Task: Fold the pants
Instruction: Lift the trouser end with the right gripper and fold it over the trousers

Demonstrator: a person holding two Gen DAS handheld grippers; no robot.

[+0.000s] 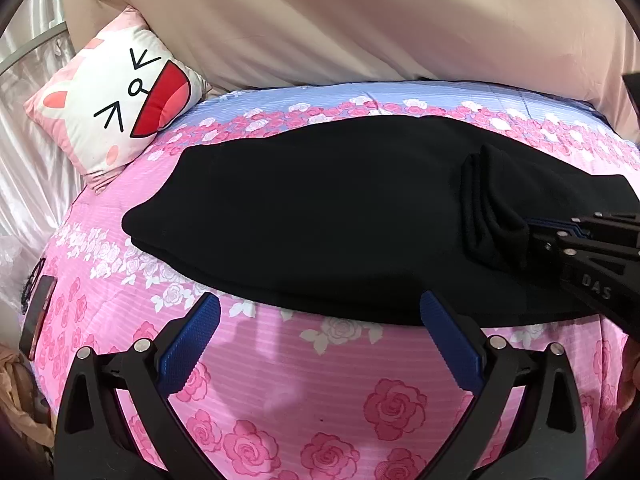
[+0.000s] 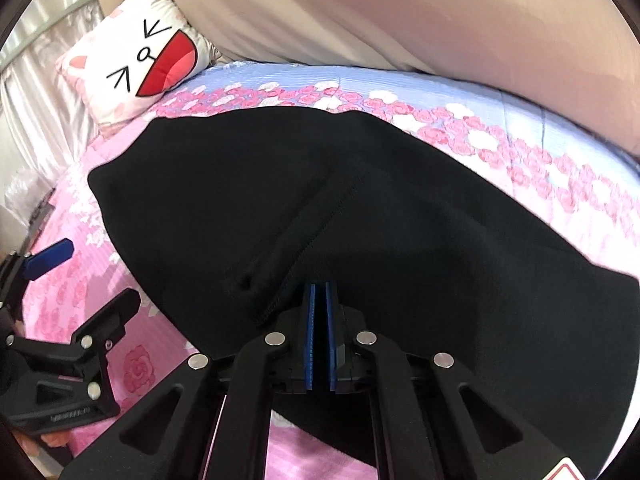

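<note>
A: Where are the pants [image 1: 320, 208] for you right now?

B: Spread flat across the quilt [image 1: 280, 380], a long black shape running left to right. Their near edge lies just ahead of your left gripper [image 1: 320, 320]; their far edge stops short of the blue band with roses.

A: And your left gripper?

B: Wide open, holding nothing. Its blue pads [image 1: 188, 344] hover over bare pink quilt, just shy of the near hem. You have open quilt under and to the left of it.

A: The right gripper [image 2: 320, 300]?

B: Its pads are pressed together on a bunched fold of the pants at the right end. From your left camera you can see the cloth gathered into pleats where it enters the jaws. In your right camera a stitched seam runs up and away from the pinch.

A: What bounds the space?

B: A cat-face pillow [image 1: 116, 96] sits at the far left corner, apart from the pants. A beige blanket [image 1: 360, 20] rises along the far side. At the left edge a shiny curtain [image 1: 24, 80] hangs, and a dark flat object [image 1: 38, 316] lies on the quilt's left rim.
</note>
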